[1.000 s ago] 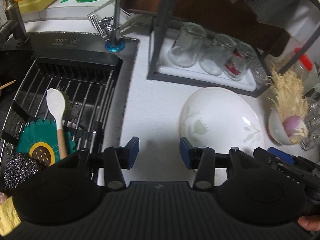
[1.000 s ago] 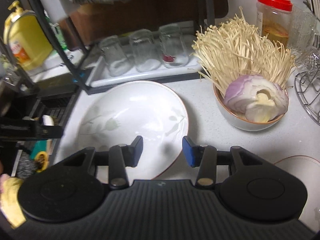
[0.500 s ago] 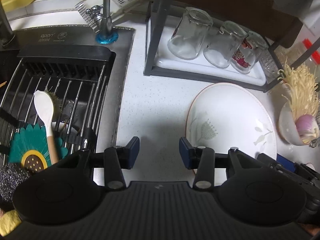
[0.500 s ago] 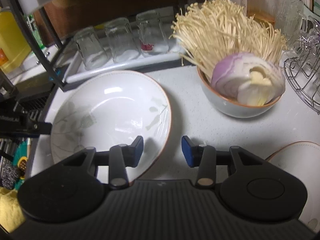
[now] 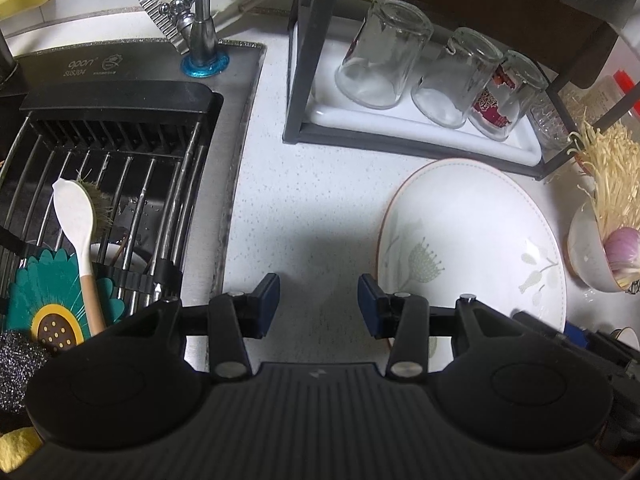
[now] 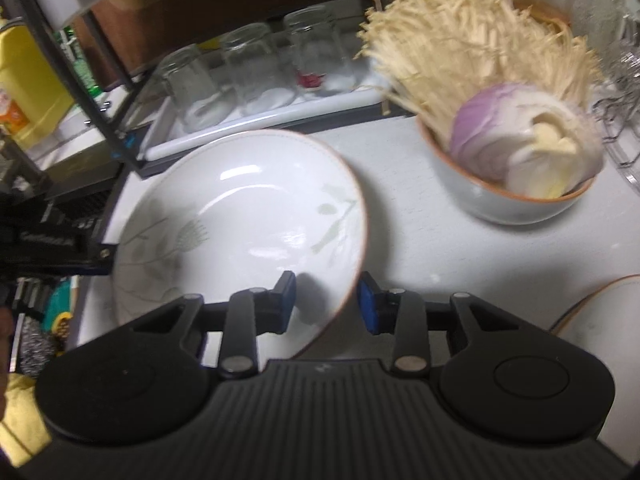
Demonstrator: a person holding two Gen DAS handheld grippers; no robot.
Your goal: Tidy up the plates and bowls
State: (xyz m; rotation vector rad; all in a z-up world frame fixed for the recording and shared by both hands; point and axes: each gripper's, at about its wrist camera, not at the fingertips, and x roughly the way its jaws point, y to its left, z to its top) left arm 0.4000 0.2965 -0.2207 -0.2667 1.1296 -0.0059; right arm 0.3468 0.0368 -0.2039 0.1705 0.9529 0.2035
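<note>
A large white plate with a leaf pattern and brown rim [image 5: 472,240] lies on the white counter; it also shows in the right wrist view [image 6: 248,216]. My right gripper [image 6: 326,300] is open, its jaws straddling the plate's near right rim. My left gripper [image 5: 318,300] is open and empty above bare counter, just left of the plate. A bowl [image 6: 508,200] holding enoki mushrooms and a cut onion stands right of the plate. The edge of another plate [image 6: 600,320] shows at the far right.
A black rack with a white tray holding three upturned glasses [image 5: 424,76] stands behind the plate. The sink [image 5: 100,184] at left holds a wire rack, a white spoon and scrubbers. A wire rack [image 6: 624,120] and a red-lidded jar are at right.
My right gripper has moved forward and right, bringing its open jaws to the plate's rim. My left gripper has moved forward a little over the counter; the plate has not moved.
</note>
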